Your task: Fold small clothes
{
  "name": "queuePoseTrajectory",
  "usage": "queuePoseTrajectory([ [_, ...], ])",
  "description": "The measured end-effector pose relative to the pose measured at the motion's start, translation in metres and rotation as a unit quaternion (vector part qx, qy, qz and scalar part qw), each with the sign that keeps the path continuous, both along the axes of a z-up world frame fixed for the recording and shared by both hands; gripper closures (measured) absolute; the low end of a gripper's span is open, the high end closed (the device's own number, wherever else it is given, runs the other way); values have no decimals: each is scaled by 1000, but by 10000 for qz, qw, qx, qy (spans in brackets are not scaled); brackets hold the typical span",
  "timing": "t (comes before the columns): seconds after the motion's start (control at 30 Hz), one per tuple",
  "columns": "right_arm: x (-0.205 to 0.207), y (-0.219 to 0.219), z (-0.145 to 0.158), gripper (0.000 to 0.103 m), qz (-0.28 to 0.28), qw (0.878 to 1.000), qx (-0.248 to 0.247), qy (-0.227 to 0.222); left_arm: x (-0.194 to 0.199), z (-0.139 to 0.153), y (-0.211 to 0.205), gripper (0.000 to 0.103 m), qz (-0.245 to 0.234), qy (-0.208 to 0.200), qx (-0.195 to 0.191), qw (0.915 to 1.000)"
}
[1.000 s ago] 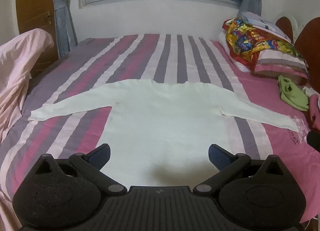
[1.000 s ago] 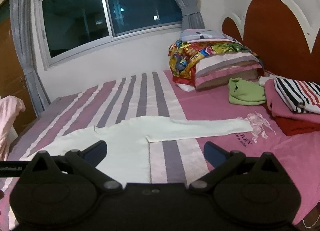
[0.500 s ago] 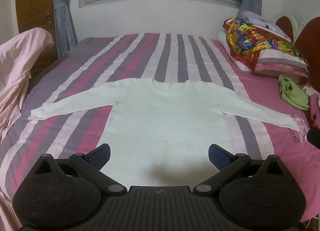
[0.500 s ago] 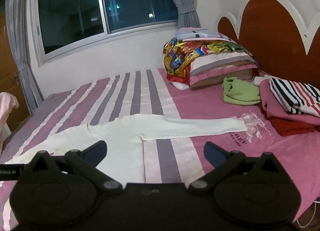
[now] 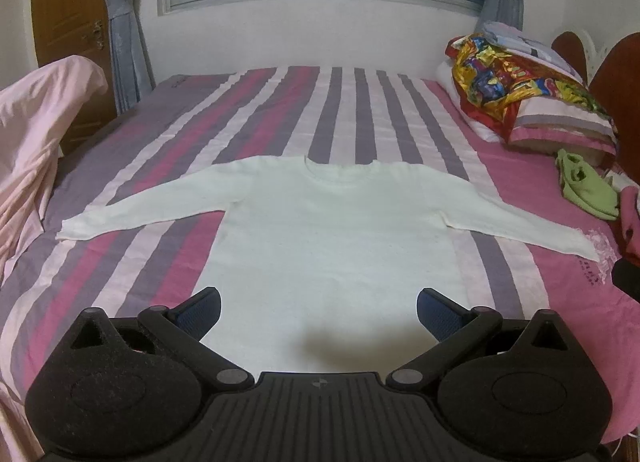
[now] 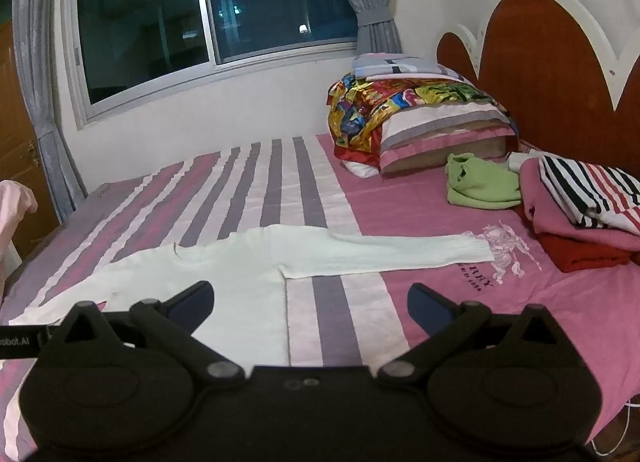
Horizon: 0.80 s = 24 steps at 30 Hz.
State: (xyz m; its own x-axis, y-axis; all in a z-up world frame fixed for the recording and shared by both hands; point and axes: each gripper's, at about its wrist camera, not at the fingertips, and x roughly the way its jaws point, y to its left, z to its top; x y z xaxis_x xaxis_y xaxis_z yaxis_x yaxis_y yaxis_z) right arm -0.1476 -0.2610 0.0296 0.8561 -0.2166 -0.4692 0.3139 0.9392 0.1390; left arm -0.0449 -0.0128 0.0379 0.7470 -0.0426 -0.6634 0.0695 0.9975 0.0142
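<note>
Sweater (image 5: 336,230) lies flat mid-frame on the bed (image 5: 280,110); left tongs (image 5: 319,308) and right tongs (image 6: 310,302) hover released. Pinching sheet too would drag it.

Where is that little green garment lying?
The green garment lies on the bed's pink part, right side of both views, just before the pillow and beside the folded clothes pile.

The sweater (image 5: 336,222) is soft matt knit; the bed sheet (image 5: 280,110) smooth cloth; the headboard (image 6: 560,62) glossy wood.
</note>
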Motion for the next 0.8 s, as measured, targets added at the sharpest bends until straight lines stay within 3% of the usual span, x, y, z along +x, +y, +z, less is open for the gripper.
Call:
queuePoseTrajectory([
  [0.8,14,-8,-11,0,-48,9999,60,155,12,-10,-8,0,-52,100,76,9999],
])
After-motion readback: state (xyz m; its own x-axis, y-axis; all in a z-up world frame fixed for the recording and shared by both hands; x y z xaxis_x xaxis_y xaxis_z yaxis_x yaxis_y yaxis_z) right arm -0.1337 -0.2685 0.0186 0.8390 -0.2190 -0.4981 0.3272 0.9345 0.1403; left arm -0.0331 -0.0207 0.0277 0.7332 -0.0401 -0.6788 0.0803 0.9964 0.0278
